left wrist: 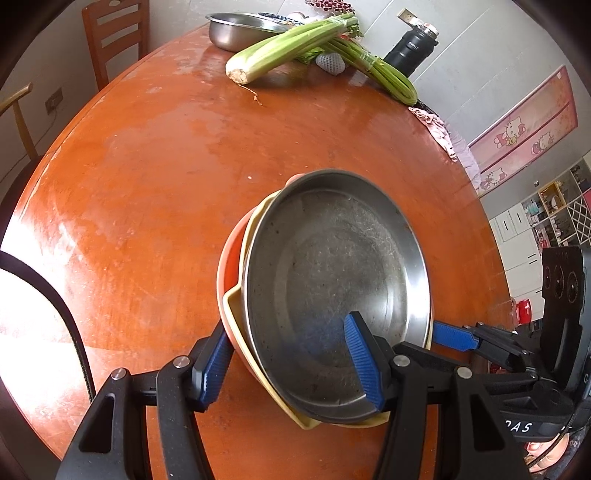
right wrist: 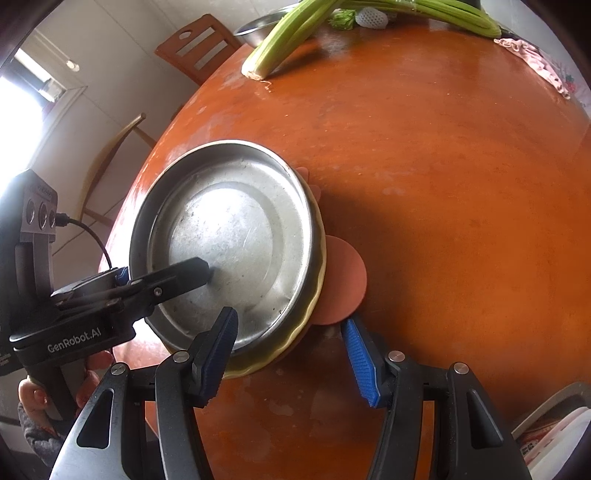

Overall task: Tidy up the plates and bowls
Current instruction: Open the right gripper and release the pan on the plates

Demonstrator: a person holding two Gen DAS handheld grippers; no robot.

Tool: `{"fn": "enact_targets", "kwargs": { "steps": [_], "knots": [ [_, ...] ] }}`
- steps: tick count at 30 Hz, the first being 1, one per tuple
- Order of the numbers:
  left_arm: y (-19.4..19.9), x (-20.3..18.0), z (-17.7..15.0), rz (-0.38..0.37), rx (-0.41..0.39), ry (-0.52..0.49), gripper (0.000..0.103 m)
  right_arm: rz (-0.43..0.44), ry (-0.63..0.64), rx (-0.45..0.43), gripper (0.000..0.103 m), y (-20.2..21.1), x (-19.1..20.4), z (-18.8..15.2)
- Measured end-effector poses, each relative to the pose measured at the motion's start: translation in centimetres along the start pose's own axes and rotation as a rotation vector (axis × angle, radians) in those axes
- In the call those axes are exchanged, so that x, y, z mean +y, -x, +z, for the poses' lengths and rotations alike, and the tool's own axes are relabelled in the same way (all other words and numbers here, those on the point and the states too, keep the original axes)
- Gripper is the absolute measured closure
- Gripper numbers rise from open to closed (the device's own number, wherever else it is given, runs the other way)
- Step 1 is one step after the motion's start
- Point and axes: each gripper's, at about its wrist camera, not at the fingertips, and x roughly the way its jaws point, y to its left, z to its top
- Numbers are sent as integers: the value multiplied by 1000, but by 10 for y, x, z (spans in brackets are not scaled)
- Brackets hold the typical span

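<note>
Three dishes: a steel plate (left wrist: 332, 288) sits on top of a pale yellow fluted dish (left wrist: 236, 295), which sits in an orange bowl (left wrist: 225, 269); the stack rests on the orange counter (left wrist: 147, 184), toward its 6 o'clock edge in the left wrist view.
Hidden: the steel plate covers most of the yellow dish and the orange bowl, so only their rims show; the bowl's round tab (right wrist: 343, 280) sticks out at 3 o'clock of the stack in the right wrist view.
Cut off: a steel basin (left wrist: 236, 33) at 12 o'clock runs behind the celery (left wrist: 288, 44); the black flask (left wrist: 410, 48) and the pink cloth (left wrist: 436, 129) lie at the counter's far rim.
Left hand-held gripper (left wrist: 291, 365): tilted steeply down, part open, one finger outside the bowl's wall and the other inside on the steel plate; whether the pads (left wrist: 364, 365) press cannot be told.
Right hand-held gripper (right wrist: 295, 362): tilted steeply down, part open, one finger over the plate's rim at 6 o'clock, the other outside by the tab; contact cannot be made out.
Hand (right wrist: 37, 395): fingers wrap the left tool's handle, a grey sleeve below.
</note>
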Motion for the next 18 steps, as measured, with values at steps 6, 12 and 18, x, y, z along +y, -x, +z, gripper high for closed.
{"fn": "enact_targets", "kwargs": {
  "steps": [6,12,18],
  "knots": [
    [-5,-9,2,3,7,-20,43,-8,-18,-5,43,-2,-6,3],
    [-11,-20,5,1,17,-45,43,-16,-49,-13,42,-1,-15,6],
    [-15,-27,7,2,19,-59,43,-15,-76,-21,42,-1,-25,12]
  ]
}}
